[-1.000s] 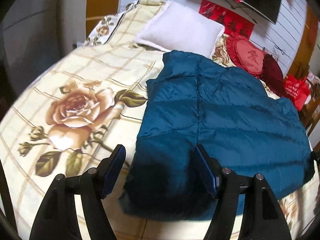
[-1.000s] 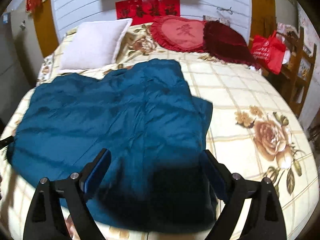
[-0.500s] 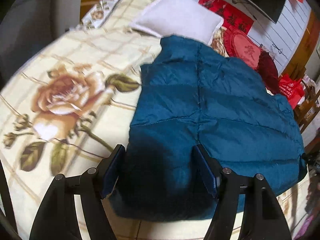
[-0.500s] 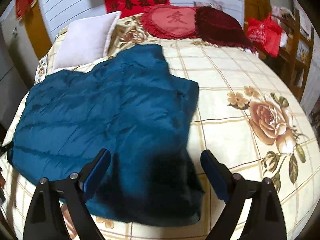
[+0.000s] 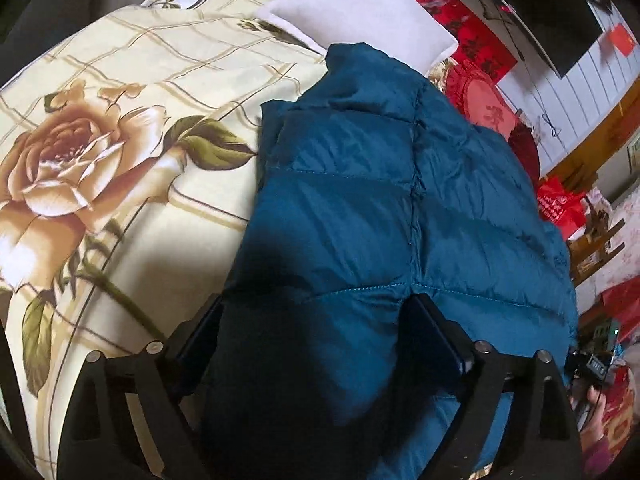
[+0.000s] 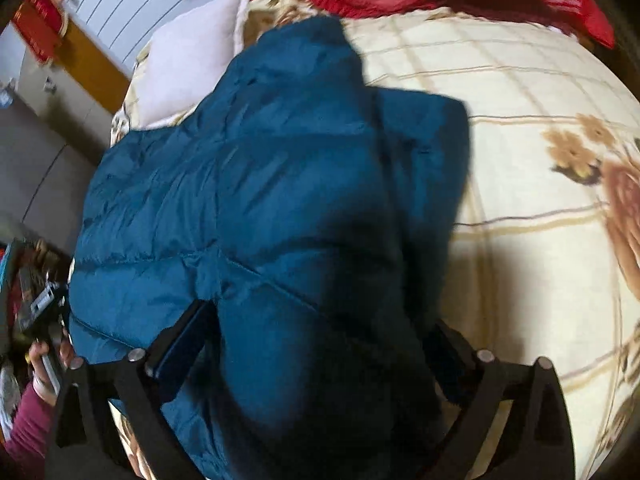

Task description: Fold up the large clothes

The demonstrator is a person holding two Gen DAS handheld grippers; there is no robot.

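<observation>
Through the left wrist camera, we see our left gripper (image 5: 316,332) with its jaws opening wide, straddling the near corner of the blue quilted down garment (image 5: 380,208). The padded fabric bulges up between the fingers (image 5: 200,332), but we judge the pads are not yet pinching it. The garment runs ahead of the tool and off to its right, spread flat on the rose-patterned bedspread (image 5: 100,152), which fills the space to the tool's left. Far ahead lies a white pillow (image 5: 360,12). Ahead and to the right a red cushion (image 5: 488,108) carries one embroidered character, and a red wall banner (image 5: 476,46) bears dark characters; both are too blurred for us to read.

From the right wrist camera, our right gripper (image 6: 316,344) is likewise opening, with the garment's other near corner (image 6: 304,320) puffing up between the fingers, nothing clamped. The garment stretches ahead and leftward; bare bedspread (image 6: 520,184) lies to the right.

The coat looks spread, perhaps with one flap already turned in, though we cannot be sure. Gripping the near hem and folding remain.
</observation>
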